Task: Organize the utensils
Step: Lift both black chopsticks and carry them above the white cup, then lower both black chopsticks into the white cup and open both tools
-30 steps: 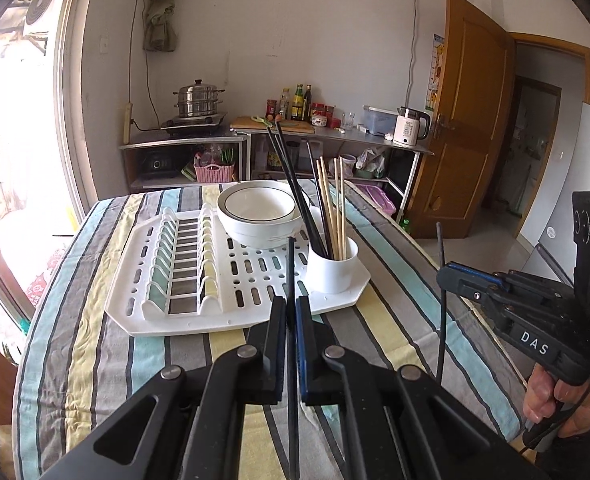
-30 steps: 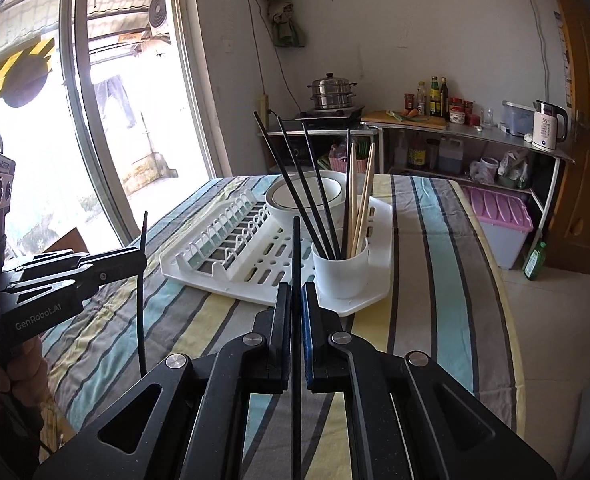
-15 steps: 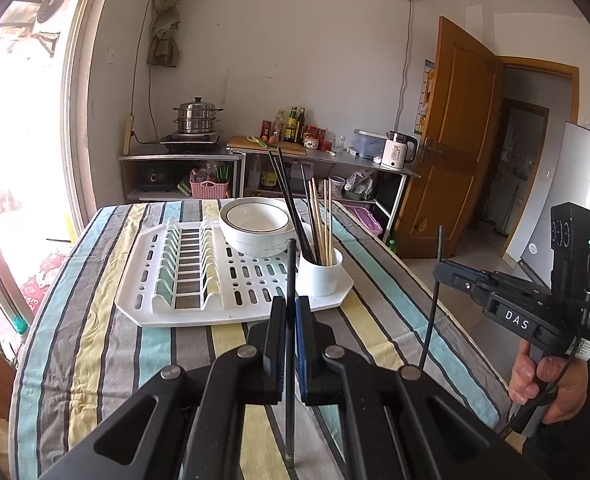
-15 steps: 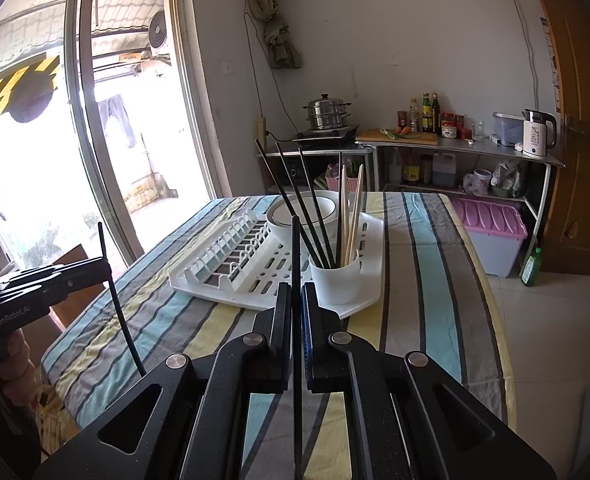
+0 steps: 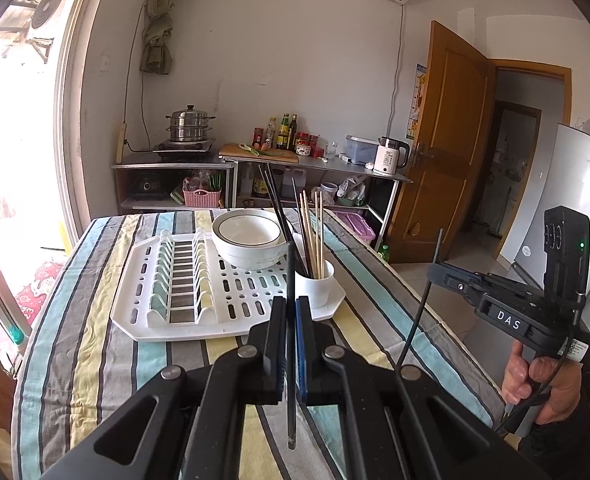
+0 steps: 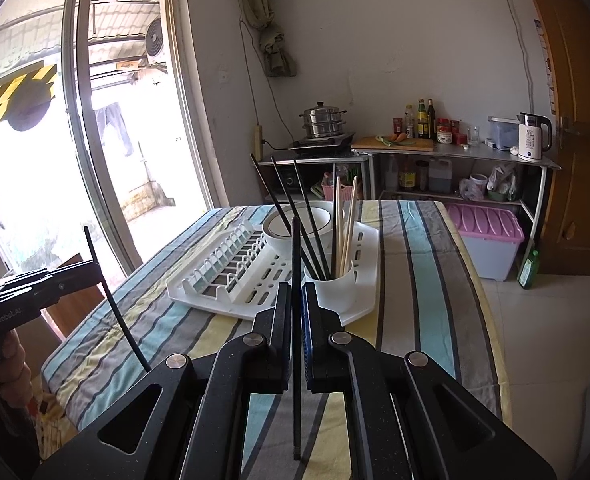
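Note:
My left gripper (image 5: 291, 306) is shut on a black chopstick (image 5: 291, 272) that stands upright between its pads. My right gripper (image 6: 296, 292) is likewise shut on another black chopstick (image 6: 295, 248). Each gripper shows in the other's view, the right gripper (image 5: 439, 270) at the right and the left gripper (image 6: 95, 268) at the left, each with its chopstick slanting down. Ahead on the striped table, a white cup (image 5: 315, 284) holds several black and wooden chopsticks. The cup stands on a white drying rack (image 5: 167, 312), beside stacked white bowls (image 5: 249, 240). Both grippers hover short of the rack.
The round table (image 5: 79, 344) wears a striped cloth. Behind it a metal shelf (image 5: 315, 164) carries a steamer pot, bottles and a kettle. A pink-lidded bin (image 6: 487, 236) and a green bottle (image 6: 529, 270) sit on the floor at the right. A sliding glass door (image 6: 75, 140) fills the left.
Both grippers have drawn back and risen a little from the rack, so the cup and bowls look smaller. Each still holds its black chopstick.

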Tool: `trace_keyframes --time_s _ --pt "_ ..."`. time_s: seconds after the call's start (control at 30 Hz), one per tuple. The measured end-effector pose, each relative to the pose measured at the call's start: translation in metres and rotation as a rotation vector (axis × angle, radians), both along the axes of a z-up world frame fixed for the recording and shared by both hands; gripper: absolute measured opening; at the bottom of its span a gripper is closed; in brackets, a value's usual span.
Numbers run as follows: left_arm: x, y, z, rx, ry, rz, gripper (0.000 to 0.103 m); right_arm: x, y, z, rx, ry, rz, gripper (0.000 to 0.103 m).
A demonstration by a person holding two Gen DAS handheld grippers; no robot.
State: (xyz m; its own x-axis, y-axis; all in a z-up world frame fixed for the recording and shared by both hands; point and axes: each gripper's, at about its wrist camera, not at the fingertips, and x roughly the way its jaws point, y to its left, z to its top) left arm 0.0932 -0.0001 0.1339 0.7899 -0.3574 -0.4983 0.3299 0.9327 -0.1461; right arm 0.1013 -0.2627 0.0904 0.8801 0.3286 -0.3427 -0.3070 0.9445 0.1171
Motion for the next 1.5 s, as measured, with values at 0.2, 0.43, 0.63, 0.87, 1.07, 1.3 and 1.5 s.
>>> trace_keyframes --time_s 0.2,0.43,0.63,0.87,1.07,1.3,1.5 --pt "0.021 -0.015 0.013 0.003 -0.004 -0.026 0.004 0.009 -0.003 0.010 -0.011 -0.018 -0.014 0.005" --pt "0.057 -0.038 0.034 0.008 0.002 -0.061 0.004 0.025 -0.007 0.031 -0.023 -0.043 -0.026 0.005" --pt "0.084 -0.058 0.058 0.012 -0.021 -0.084 0.004 0.041 -0.009 0.055 -0.035 -0.079 -0.040 0.005" --pt "0.113 -0.073 0.078 0.004 -0.049 -0.094 0.004 0.056 -0.007 0.084 -0.032 -0.128 -0.046 0.005" --pt "0.145 -0.081 0.084 0.003 -0.049 -0.080 0.004 0.070 -0.005 0.100 -0.025 -0.154 -0.048 0.005" --pt "0.176 -0.087 0.084 0.001 -0.041 -0.081 0.004 0.092 -0.004 0.103 -0.021 -0.152 -0.043 0.005" --pt "0.194 -0.091 0.079 -0.006 -0.033 -0.082 0.004 0.111 -0.005 0.096 -0.008 -0.129 -0.042 0.005"
